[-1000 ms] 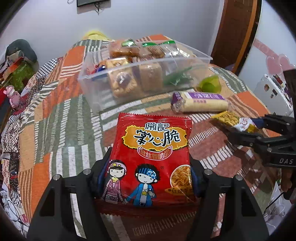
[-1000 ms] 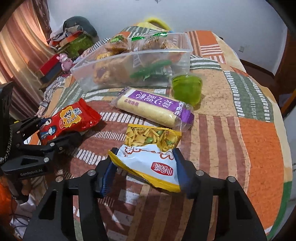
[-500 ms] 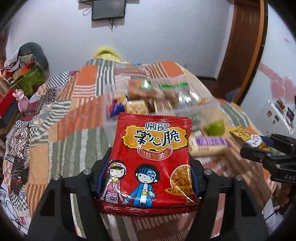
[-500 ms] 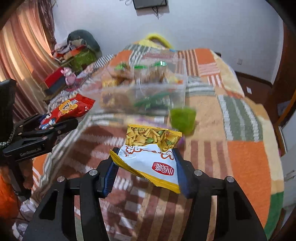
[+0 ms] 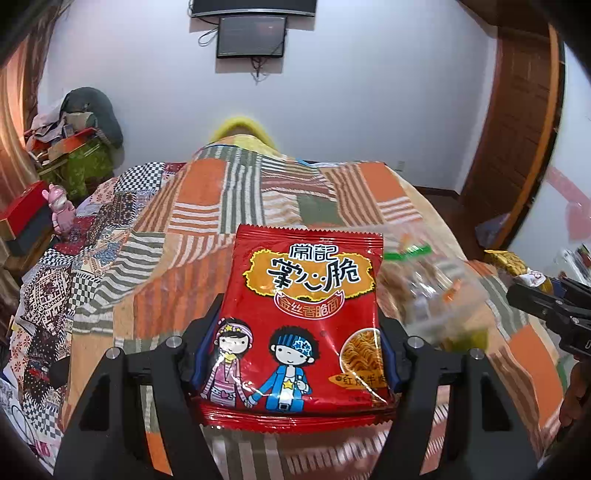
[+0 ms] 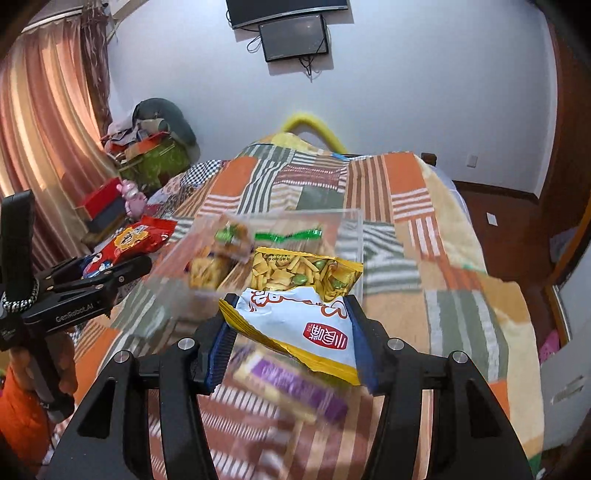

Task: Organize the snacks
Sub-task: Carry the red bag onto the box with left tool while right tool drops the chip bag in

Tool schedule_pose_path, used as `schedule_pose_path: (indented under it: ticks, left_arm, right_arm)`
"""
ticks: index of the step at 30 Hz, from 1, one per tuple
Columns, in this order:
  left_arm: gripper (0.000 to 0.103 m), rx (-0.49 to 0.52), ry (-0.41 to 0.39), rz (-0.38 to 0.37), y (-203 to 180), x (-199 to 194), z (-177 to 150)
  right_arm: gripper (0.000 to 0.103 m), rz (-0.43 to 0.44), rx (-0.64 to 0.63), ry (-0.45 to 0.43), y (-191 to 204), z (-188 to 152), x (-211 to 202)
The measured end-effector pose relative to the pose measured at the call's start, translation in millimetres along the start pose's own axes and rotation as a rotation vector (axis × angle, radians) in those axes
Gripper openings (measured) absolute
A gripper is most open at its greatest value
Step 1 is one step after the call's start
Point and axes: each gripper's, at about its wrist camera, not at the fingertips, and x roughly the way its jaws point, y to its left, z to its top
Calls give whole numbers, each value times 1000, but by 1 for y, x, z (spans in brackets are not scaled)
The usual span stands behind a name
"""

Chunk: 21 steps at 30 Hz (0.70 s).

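Left wrist view: a patchwork quilt in orange, green and striped squares covers the bed, running back to a white wall with a mounted screen; a wooden door frame stands at the right. The left gripper is clenched on a red noodle-snack packet, held above the quilt's near edge. Right wrist view: the right gripper grasps a white-and-yellow snack bag over the blurred clear plastic bin at mid-quilt. A purple-wrapped cracker pack lies blurred below. Curtains and clutter crowd the left side; the quilt's far half lies open.
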Motion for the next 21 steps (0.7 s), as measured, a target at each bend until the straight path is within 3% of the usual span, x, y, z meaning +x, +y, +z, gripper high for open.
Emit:
schedule_pose_path:
  ticks: [9,21]
  left_arm:
    - [69,-56,39,22,10,57,20]
    - [72,-47,50,18,4,80,22]
  right_arm:
    - [52,-45,14,28,-14,32,52]
    - [52,-46,32,102,-27,42,97]
